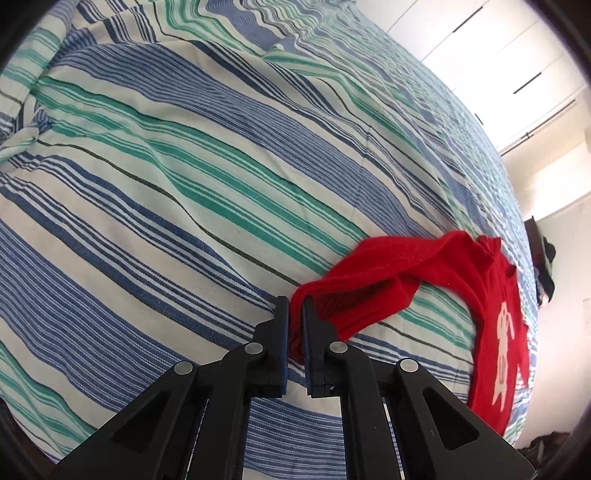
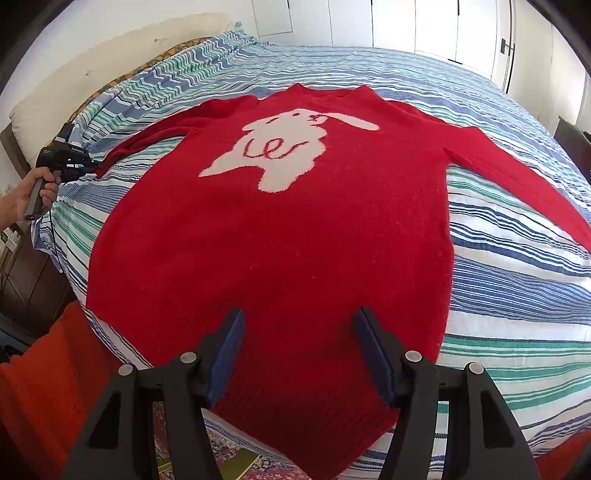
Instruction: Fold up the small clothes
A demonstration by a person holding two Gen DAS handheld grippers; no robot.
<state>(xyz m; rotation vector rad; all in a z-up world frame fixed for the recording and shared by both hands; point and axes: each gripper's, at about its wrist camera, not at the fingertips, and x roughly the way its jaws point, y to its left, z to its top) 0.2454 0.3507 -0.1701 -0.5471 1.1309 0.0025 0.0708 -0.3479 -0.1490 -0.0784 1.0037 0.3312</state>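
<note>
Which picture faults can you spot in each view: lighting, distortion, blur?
Left wrist view: fisheye bends the striped bedspread into a dome; wardrobe doors wash out white; left gripper, clamped on the red sweater cuff, stays sharp. Right wrist view: even daylight, soft shadows; window overexposed; bed edges curve; dark corners.

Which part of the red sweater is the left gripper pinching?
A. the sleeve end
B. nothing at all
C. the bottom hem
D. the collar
A: the left gripper is shut on the cuff of the sweater, whose sleeve stretches out sideways across the bed.
</note>
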